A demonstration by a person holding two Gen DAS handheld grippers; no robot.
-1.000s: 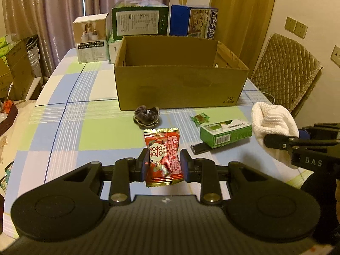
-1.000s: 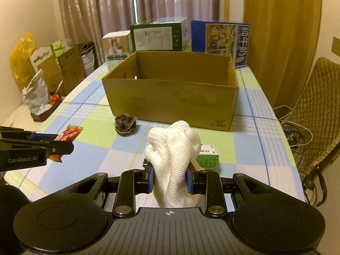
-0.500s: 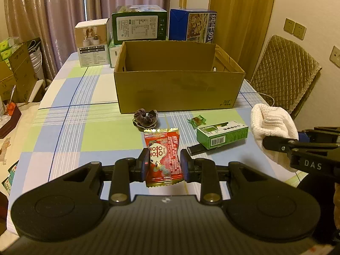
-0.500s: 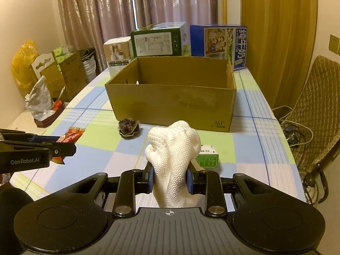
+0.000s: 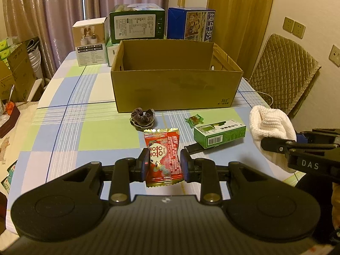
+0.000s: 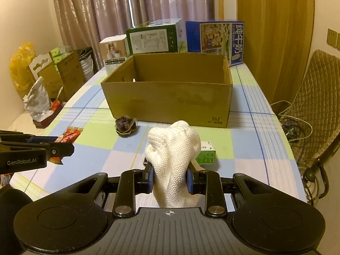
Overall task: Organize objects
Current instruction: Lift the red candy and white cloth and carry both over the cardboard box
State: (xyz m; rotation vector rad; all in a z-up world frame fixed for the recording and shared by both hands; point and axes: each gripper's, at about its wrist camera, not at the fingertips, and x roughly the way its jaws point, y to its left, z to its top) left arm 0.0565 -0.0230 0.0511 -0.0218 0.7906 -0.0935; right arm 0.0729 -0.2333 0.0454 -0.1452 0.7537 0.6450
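- Red foil snack packet (image 5: 163,156): clamped upright between the left gripper (image 5: 163,165) fingers, above the checked worktop (image 5: 63,127).
- White knitted cloth (image 6: 174,161): gripped by the right gripper (image 6: 170,179) fingers (bunched, raised off the worktop).
- Open brown cardboard box (image 5: 176,89): ahead of both grippers.
- Dark velvet scrunchie (image 5: 142,118), green carton (image 5: 220,135): on worktop, near box front.

A checked blue, green and white surface (image 5: 89,110) was covered by an open brown cardboard box (image 5: 176,91), a dark velvet scrunchie (image 5: 142,118), a small green-wrapped candy (image 5: 194,120) and a green rectangular carton (image 5: 220,136).
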